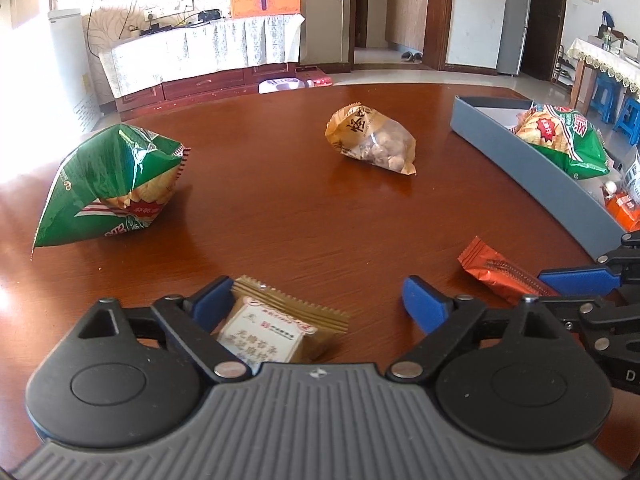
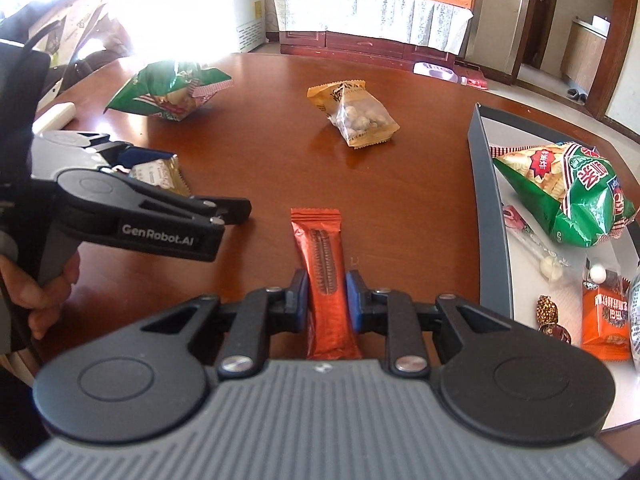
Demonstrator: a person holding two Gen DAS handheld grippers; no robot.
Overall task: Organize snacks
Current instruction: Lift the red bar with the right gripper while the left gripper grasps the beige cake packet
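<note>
My left gripper point(image 1: 318, 284) stands open over the brown table point(image 1: 280, 220). A gold snack packet point(image 1: 276, 328) lies between its jaws, against the left finger point(image 1: 212, 300) and well apart from the right one. My right gripper point(image 2: 326, 292) is shut on an orange-red snack bar point(image 2: 324, 280), pads pressing both long sides. The bar also shows in the left wrist view, as the orange-red bar point(image 1: 496, 268) at the right. The gold packet point(image 2: 160, 174) shows at the left of the right wrist view, partly hidden by the left tool.
A green chip bag point(image 1: 116, 184) lies at the table's left and a clear-fronted nut bag point(image 1: 372, 140) near the middle. A grey tray point(image 1: 500, 136) on the right holds another green chip bag point(image 2: 568, 188) and several small sweets. A hand point(image 2: 36, 292) grips the left tool.
</note>
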